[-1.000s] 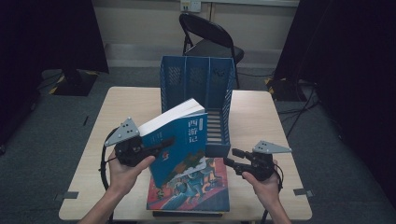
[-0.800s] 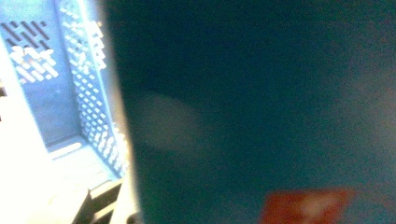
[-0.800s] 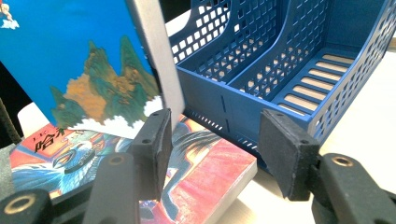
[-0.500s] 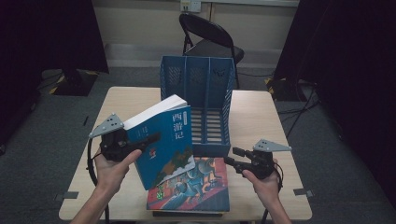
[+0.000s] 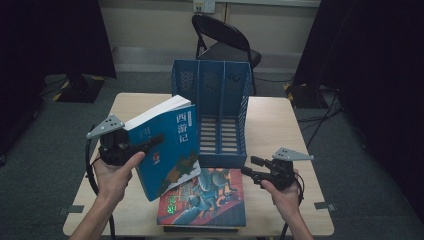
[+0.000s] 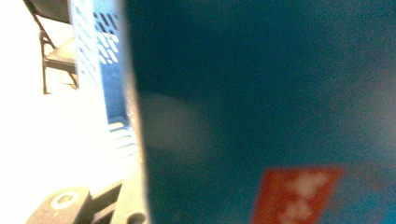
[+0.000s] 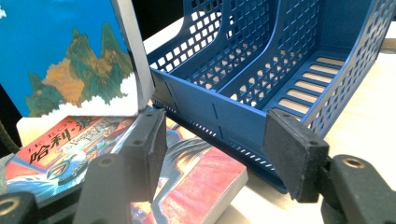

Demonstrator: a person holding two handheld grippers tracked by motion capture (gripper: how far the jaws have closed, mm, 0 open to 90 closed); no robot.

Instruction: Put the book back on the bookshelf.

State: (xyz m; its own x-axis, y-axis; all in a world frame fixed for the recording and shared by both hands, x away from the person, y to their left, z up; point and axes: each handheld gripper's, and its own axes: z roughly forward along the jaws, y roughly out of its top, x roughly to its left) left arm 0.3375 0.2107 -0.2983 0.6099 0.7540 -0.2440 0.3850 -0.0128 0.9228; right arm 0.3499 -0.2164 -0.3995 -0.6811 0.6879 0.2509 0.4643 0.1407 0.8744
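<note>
Left gripper (image 5: 152, 142) clamps blue book (image 5: 167, 150), tilted above the red book (image 5: 205, 200). Right gripper (image 5: 248, 166) empty, jaws just been opening, beside the rack (image 5: 215, 90).

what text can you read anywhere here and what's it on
"西游记": white title on the cover of the blue book, which the left claw holds up.
"哈利": yellow title on the red book lying flat; the rest of that title is hidden or blurred.
Small print on the blue book's cover and its red patch: too blurred to read.
Blue file rack: no text.
</note>
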